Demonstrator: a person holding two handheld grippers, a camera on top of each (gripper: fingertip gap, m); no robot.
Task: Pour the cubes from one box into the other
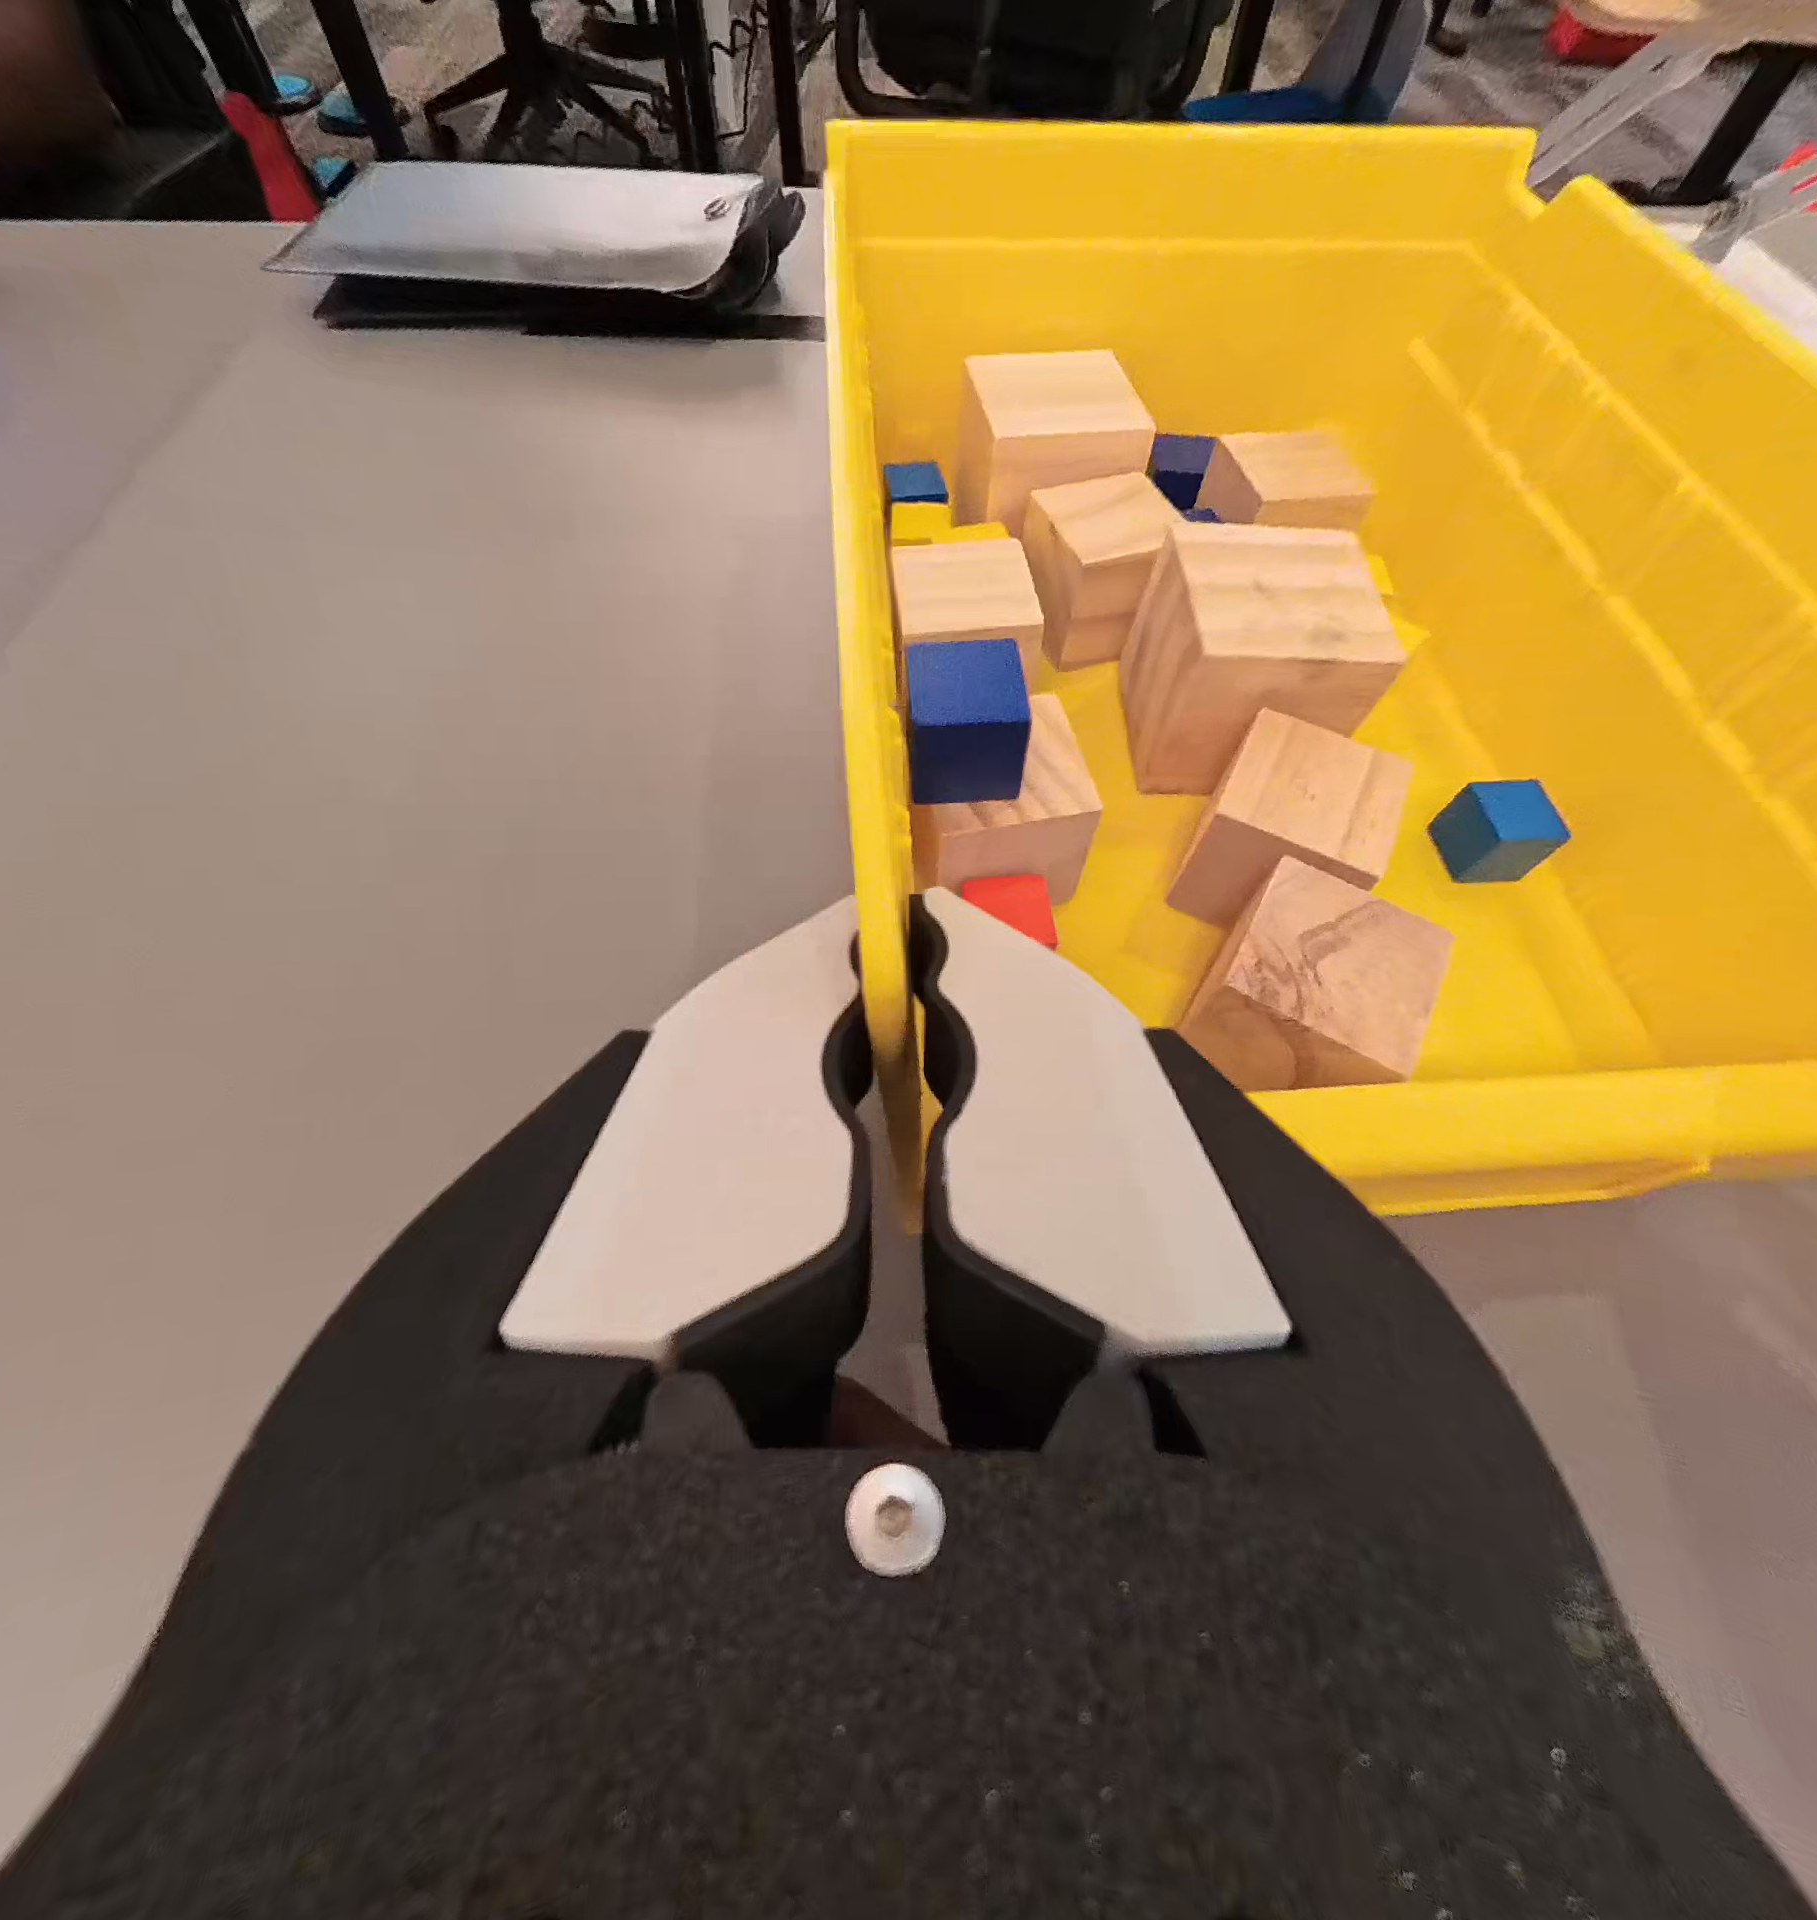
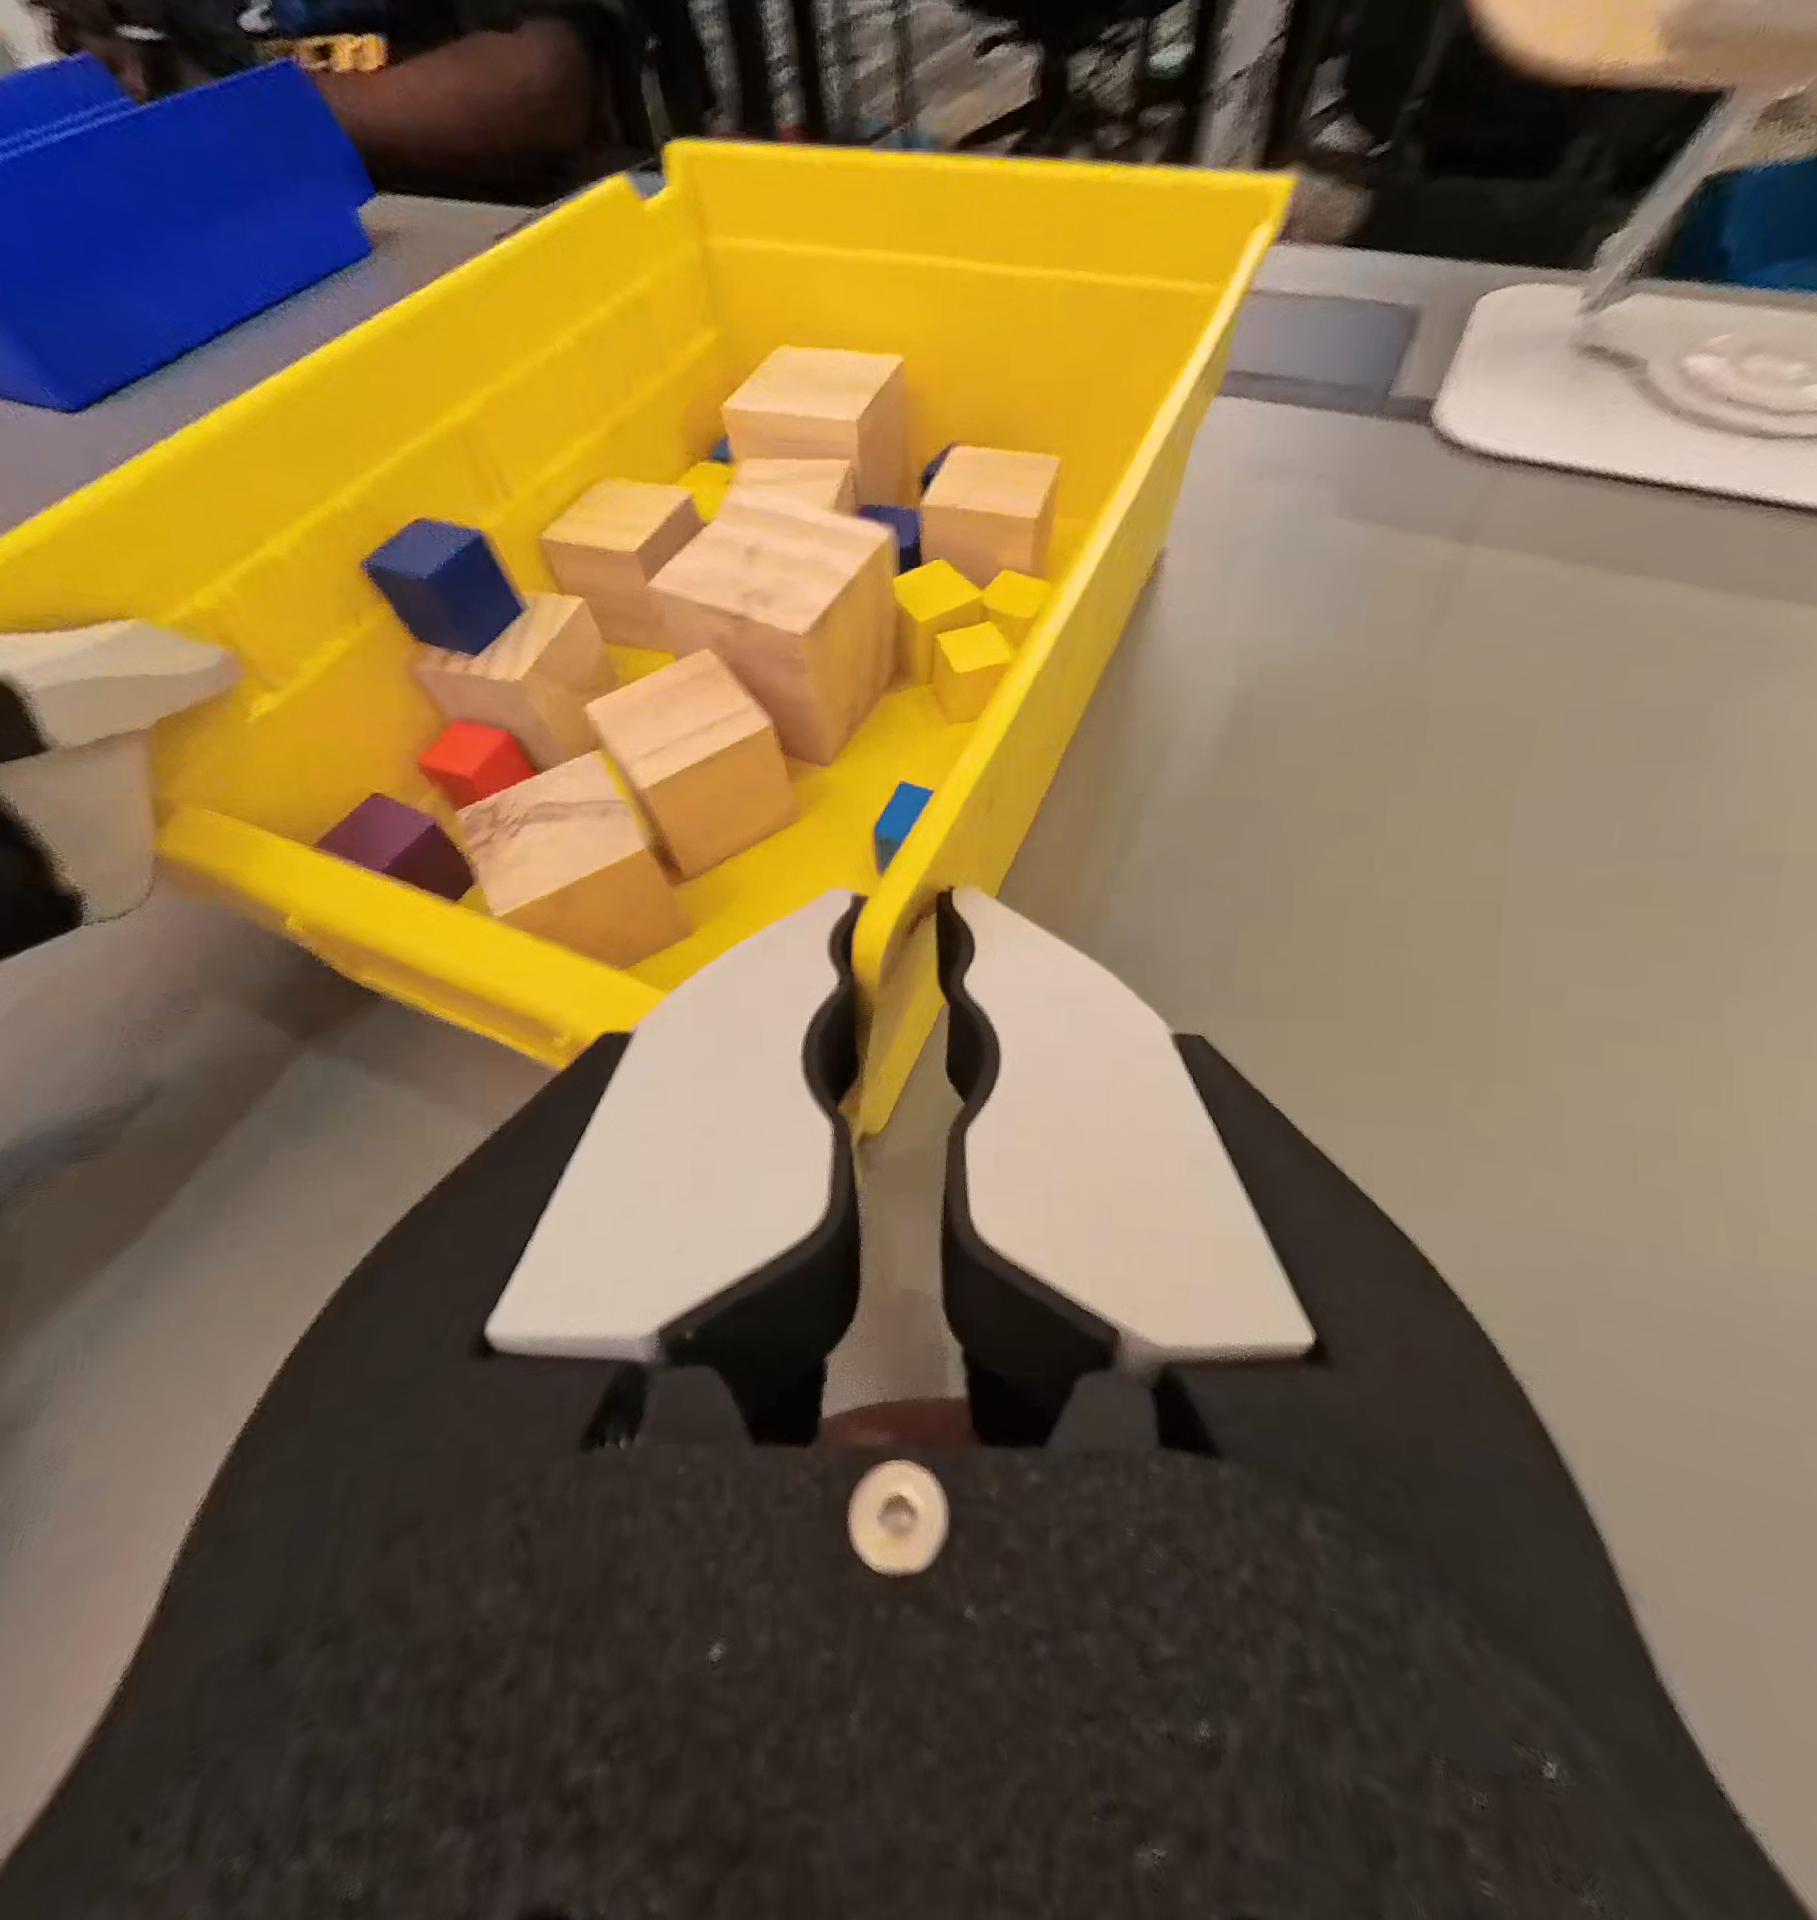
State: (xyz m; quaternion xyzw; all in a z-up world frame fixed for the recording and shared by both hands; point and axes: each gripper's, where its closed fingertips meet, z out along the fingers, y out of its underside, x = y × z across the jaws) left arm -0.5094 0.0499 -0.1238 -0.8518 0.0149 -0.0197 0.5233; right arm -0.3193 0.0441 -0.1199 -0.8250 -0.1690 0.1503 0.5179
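Grey tabletop (image 1: 364, 727) | yellow plastic box (image 1: 1299, 270) of wooden and coloured cubes (image 1: 1262, 649) fills centre-right, both grippers clamping its walls: left gripper (image 1: 891, 914), right gripper (image 2: 899, 904) | right view only: blue plastic box (image 2: 135, 229) upper left, purple cube (image 2: 395, 842)

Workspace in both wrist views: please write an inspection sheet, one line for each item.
Surface: grey table, bare near the grippers.
Job's things: yellow box holding wooden and coloured cubes; blue box far left.
Clutter: grey pouch; white stand base.
Grippers: left gripper shut on the yellow box's left wall; right gripper shut on its right wall.
Cables: nothing seen.
Surroundings: chairs behind the table.
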